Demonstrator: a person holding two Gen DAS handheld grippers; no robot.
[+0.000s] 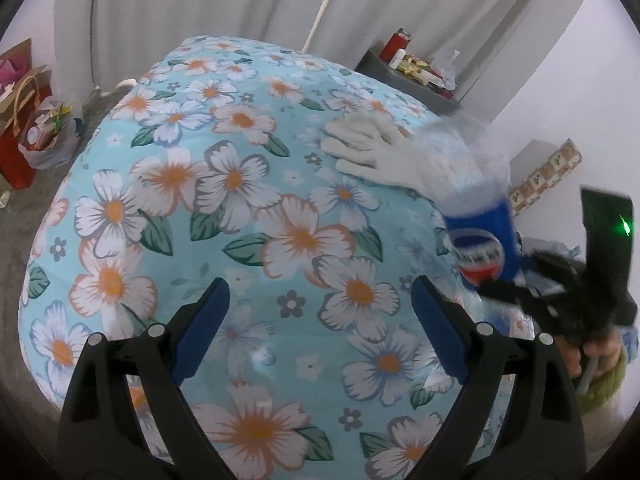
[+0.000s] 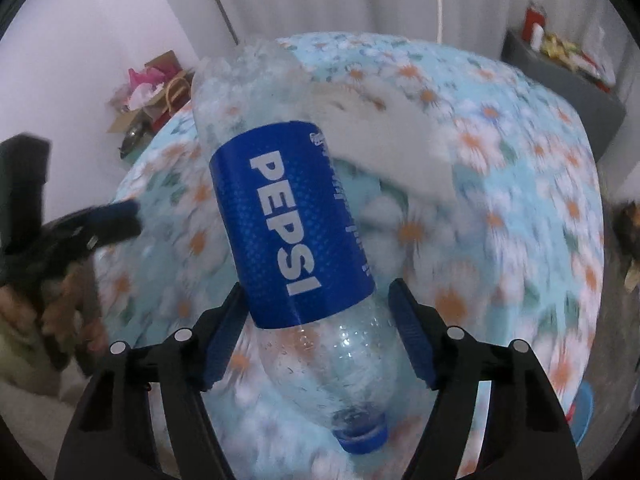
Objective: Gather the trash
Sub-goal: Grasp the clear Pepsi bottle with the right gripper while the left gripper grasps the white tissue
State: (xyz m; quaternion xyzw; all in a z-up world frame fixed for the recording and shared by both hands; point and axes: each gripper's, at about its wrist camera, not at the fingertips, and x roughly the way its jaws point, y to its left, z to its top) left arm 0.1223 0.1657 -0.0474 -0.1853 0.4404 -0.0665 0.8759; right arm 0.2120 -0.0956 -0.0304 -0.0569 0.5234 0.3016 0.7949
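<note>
Under both my tools lies a bed covered in a light-blue sheet printed with white and orange flowers. A white glove lies flat on it at about one o'clock from my left gripper, fingers pointing toward nine o'clock.

Next in size is the clear plastic bottle. Its blue label reads "PEPSI" in white capitals, running along the bottle's length; the smaller print beside it is too blurred for me to read. In the right wrist view the long axis runs from eleven o'clock down to five o'clock, with the blue cap nearest the camera and the base pointing away over the bed. From the left wrist view I see the round red, white and blue logo on the label at three o'clock.

My right gripper has the bottle's clear shoulder between its blue pads; the right pad looks slightly off the plastic, so I cannot tell whether it is pinching. My left gripper is spread wide above the sheet, holding nothing.
</note>
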